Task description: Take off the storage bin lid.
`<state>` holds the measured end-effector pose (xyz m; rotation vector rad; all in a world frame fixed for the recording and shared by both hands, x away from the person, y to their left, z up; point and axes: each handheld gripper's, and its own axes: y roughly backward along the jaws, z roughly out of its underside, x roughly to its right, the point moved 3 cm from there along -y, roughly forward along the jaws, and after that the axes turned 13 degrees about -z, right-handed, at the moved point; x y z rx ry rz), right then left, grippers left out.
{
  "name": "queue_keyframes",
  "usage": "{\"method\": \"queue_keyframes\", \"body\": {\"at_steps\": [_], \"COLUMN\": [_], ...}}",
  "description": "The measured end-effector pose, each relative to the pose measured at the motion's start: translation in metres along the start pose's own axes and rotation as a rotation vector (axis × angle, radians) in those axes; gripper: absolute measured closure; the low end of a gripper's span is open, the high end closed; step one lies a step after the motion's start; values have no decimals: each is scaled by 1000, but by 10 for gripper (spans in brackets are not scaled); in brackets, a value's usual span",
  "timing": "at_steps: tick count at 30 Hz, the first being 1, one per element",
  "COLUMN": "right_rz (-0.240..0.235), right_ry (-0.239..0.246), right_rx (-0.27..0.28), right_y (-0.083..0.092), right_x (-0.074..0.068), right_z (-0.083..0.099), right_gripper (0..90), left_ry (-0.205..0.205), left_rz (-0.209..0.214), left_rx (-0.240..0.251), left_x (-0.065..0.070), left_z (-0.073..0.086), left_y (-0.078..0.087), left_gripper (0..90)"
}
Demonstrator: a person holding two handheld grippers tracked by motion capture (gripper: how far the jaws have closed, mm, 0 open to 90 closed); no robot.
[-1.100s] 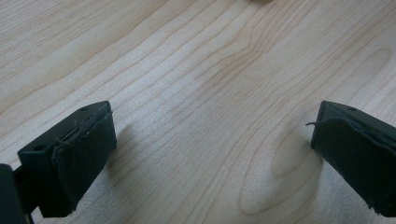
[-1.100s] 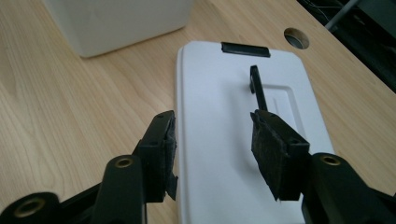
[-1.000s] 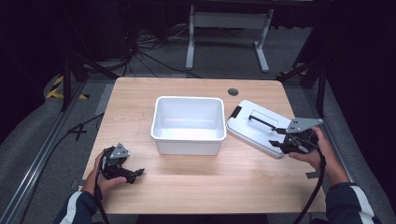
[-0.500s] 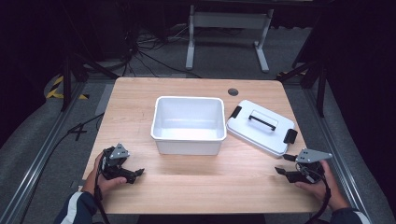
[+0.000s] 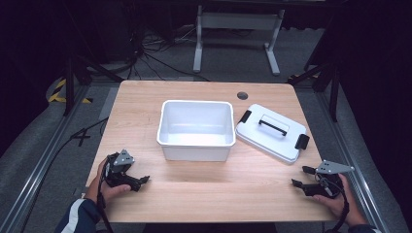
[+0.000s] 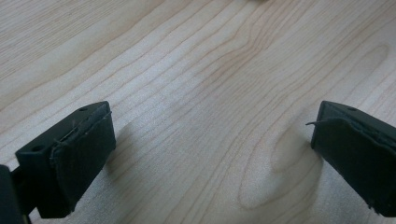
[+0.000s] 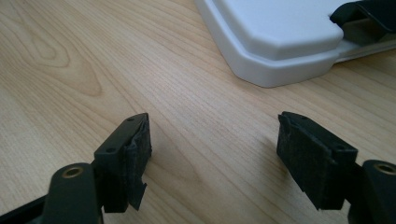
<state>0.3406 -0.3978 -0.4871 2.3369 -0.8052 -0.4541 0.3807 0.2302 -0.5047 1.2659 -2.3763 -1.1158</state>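
Now my right gripper [image 5: 302, 176] rests low on the table [image 5: 145, 104], jaws just spread and empty, the lid [image 5: 272, 132] just ahead of it; I risk nudging its near corner if I reach carelessly.

High view overhead – gripper views skim table [image 5: 204, 194] (close).
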Motion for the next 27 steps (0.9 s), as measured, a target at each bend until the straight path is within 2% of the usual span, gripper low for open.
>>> {"method": "queue_keyframes", "body": {"at_steps": [9,14,27], "right_rz": [0,0,9], "right_ry": [1,0,-9], "right_rx": [0,1,0], "right_y": [0,0,-1], "right_x": [0,0,0], "right_z": [0,0,-1], "right_gripper": [264,263,253], "left_ry": [-1,-15,-8], "left_rz": [0,-1,0], "left_rx": [0,2,4], "left_x": [0,-1,-1], "left_z": [0,-1,0], "left_y": [0,0,0], "left_gripper": [2,2,3]}}
